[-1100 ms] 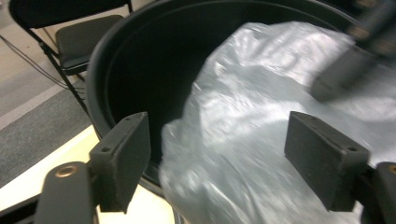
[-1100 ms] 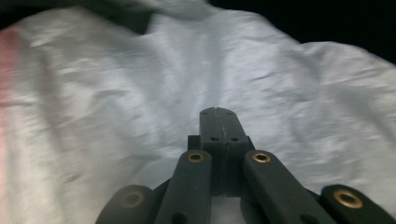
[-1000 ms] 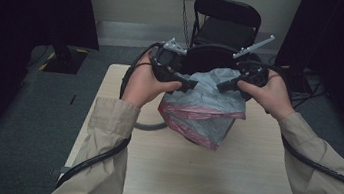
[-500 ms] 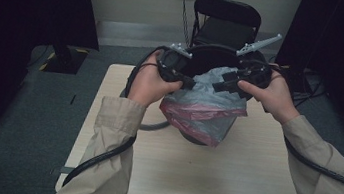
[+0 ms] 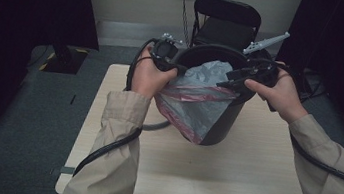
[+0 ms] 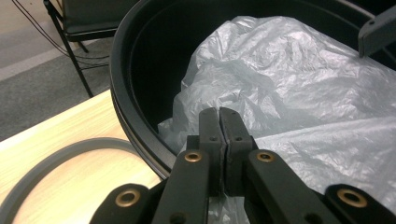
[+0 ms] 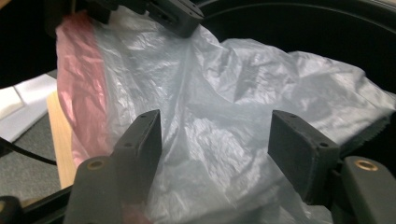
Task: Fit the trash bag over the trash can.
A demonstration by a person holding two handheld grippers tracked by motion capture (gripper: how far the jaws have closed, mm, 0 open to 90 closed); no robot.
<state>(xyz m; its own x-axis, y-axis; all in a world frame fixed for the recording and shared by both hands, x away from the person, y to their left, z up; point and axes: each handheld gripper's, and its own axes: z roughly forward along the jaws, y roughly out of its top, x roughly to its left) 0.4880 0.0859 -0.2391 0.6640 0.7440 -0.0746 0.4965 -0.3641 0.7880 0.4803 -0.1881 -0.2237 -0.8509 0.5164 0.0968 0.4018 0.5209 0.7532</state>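
- Black bin [image 5: 227, 122]: stands upright near the centre of the wooden table [image 5: 249, 183], toward its far edge; a grey plastic bag with a pink band [image 5: 194, 102] lies across its mouth and hangs down its near wall toward 7 o'clock
- Left gripper [image 5: 176, 67]: at the bin's rim at 10 o'clock; in the left gripper view its jaws stand pressed together, pad against pad, just inside the rim with the bag [image 6: 289, 84] directly beyond them; whether a fold of film is pinched between the pads cannot be told
- Right gripper [image 5: 230, 79]: at the rim at 2 o'clock; its jaws have just been opening and stand well apart in the right gripper view, the bag [image 7: 219, 126] lying between and behind them, pads clear of it
- Surroundings: a folding chair [image 5: 225, 21] stands beyond the table at 12 o'clock; a grey cable [image 5: 156, 125] loops on the tabletop at the bin's 8 o'clock; dark curtains flank both sides; the person's sleeves cover the near table edge
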